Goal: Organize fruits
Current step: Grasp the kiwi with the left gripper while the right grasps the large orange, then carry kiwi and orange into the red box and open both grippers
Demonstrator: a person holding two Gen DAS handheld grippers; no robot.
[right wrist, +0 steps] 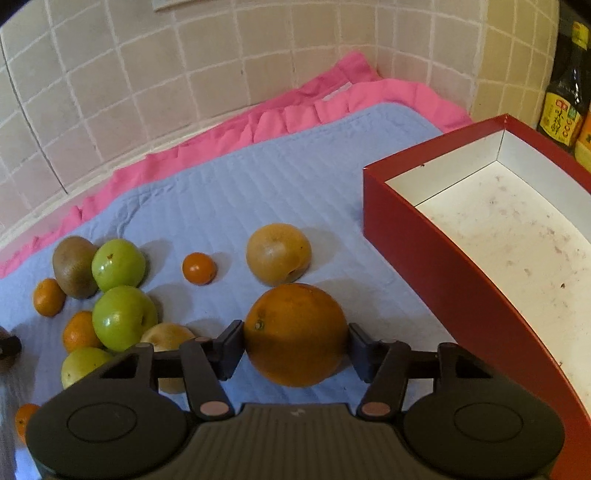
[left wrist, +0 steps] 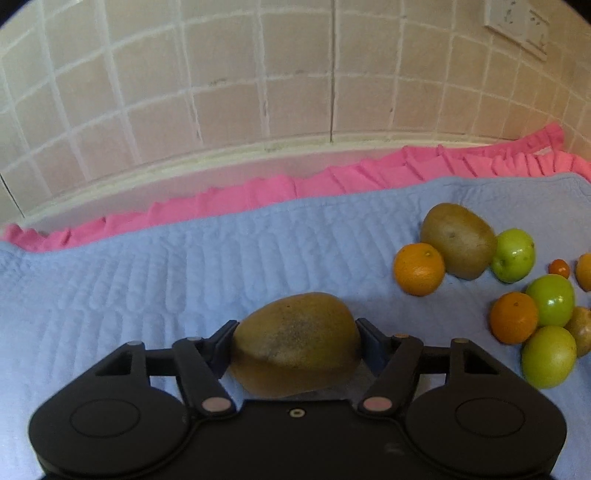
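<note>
My left gripper [left wrist: 296,338] is shut on a brown kiwi [left wrist: 295,343] and holds it over the blue quilted mat [left wrist: 166,280]. My right gripper [right wrist: 295,345] is shut on a large orange [right wrist: 295,334] just left of the red box [right wrist: 436,266], whose white inside shows no fruit. Loose fruit lies on the mat: a second kiwi [right wrist: 74,267], green apples [right wrist: 118,264] [right wrist: 123,317], small tangerines [right wrist: 198,268] [right wrist: 48,297], and a yellow pear [right wrist: 277,253]. The same pile shows at the right of the left wrist view, with the kiwi [left wrist: 458,240] and a tangerine [left wrist: 419,268].
A pink cloth [right wrist: 332,99] lies under the mat along the tiled wall [left wrist: 221,81]. Dark sauce bottles [right wrist: 565,92] stand behind the red box. A wall socket [left wrist: 517,26] is at the upper right of the left wrist view.
</note>
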